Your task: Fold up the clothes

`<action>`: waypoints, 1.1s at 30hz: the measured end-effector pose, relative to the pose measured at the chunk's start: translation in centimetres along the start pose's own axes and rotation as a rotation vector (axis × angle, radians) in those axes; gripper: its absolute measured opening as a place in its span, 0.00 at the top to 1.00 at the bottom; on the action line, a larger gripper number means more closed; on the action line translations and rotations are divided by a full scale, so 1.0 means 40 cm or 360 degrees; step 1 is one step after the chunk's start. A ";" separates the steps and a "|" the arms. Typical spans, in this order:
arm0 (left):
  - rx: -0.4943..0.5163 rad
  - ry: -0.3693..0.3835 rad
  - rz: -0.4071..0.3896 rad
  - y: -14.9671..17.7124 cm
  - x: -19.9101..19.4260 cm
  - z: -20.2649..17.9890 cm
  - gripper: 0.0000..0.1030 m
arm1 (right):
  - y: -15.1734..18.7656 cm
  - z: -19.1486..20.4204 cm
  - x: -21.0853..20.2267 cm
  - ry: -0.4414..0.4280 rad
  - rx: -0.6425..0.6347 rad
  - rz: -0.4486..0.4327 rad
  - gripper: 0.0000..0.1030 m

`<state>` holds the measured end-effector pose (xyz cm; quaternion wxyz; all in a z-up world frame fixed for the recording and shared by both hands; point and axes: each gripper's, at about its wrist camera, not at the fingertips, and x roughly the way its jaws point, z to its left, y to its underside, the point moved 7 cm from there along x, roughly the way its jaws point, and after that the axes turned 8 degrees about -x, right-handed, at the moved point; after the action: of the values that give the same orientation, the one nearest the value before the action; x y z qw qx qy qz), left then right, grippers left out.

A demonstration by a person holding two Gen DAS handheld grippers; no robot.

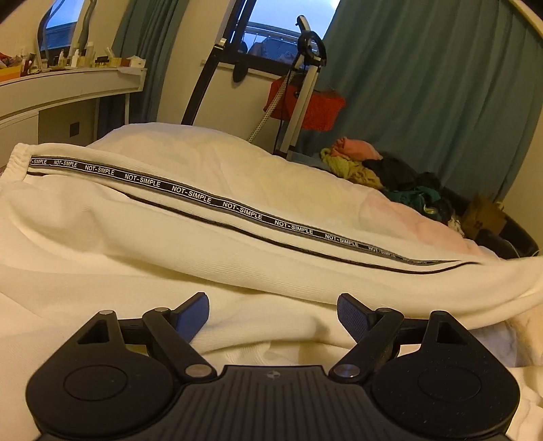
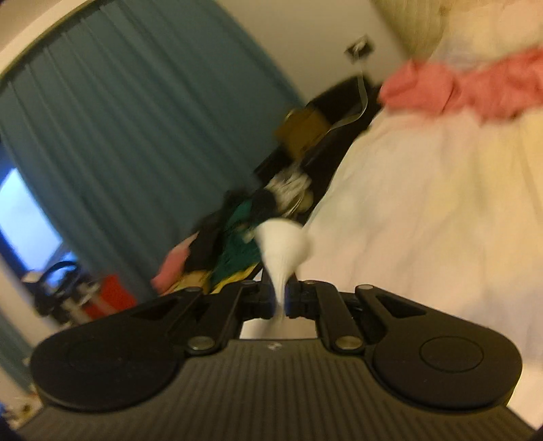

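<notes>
Folding looks barely started: cream trousers (image 1: 203, 217) with a NOT-SIMPLE stripe (image 1: 190, 195) lie stretched out on the bed (image 2: 424, 203), still unfolded. Left claw (image 1: 273, 313) is released, hovering just beside them. Right claw (image 2: 280, 298) is clenched on a pinch of white fabric, probably the trousers' far end.

Teal curtains (image 1: 424, 101): hang behind bed, beside window (image 1: 288, 30)
White desk (image 1: 68, 91): far left, against wall; bottles and small boxes (image 1: 81, 57) crowd its top along back edge
Red basket (image 1: 305, 105): on stand below window, black-and-silver frame (image 1: 305, 84) upright in front of it
Cardboard box (image 1: 482, 213): past far right corner of bed, on dark surface
Wall socket (image 2: 361, 45): right wrist view, blurred, pale cable trailing down from it
</notes>
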<state>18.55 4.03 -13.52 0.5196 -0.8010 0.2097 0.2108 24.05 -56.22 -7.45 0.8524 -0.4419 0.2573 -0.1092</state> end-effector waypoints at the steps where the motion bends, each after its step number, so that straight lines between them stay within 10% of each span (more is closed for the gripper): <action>1: 0.0002 -0.0005 0.0005 0.000 0.003 0.001 0.18 | 0.010 -0.015 0.014 0.0040 -0.0035 0.0053 0.89; 8: 0.0051 -0.0027 0.0034 0.011 0.013 0.006 0.18 | 0.209 -0.207 -0.003 0.0272 0.0062 0.0370 0.83; 19: 0.0050 -0.0010 0.0023 0.012 -0.037 0.001 0.18 | 0.164 -0.189 -0.098 0.0246 -0.0099 -0.0016 0.91; 25: 0.0040 0.0001 0.0037 0.011 -0.075 -0.008 0.18 | 0.225 -0.218 -0.059 0.0344 -0.0194 0.0354 0.86; 27: 0.0062 0.0001 0.0018 0.008 -0.098 -0.014 0.18 | 0.205 -0.186 -0.099 0.0283 -0.0270 0.0362 0.68; 29: 0.0105 -0.0017 0.0002 0.008 -0.118 -0.019 0.18 | 0.204 -0.163 -0.158 0.0254 -0.0308 0.0319 0.23; 33: 0.0132 -0.0012 -0.0004 0.013 -0.151 -0.026 0.18 | 0.228 -0.127 -0.269 0.0228 -0.0413 0.0355 0.17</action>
<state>13.43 3.58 -10.16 0.5535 -0.7782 0.2152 0.2043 11.89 -49.98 -13.56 0.7746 -0.5079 0.3767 -0.0111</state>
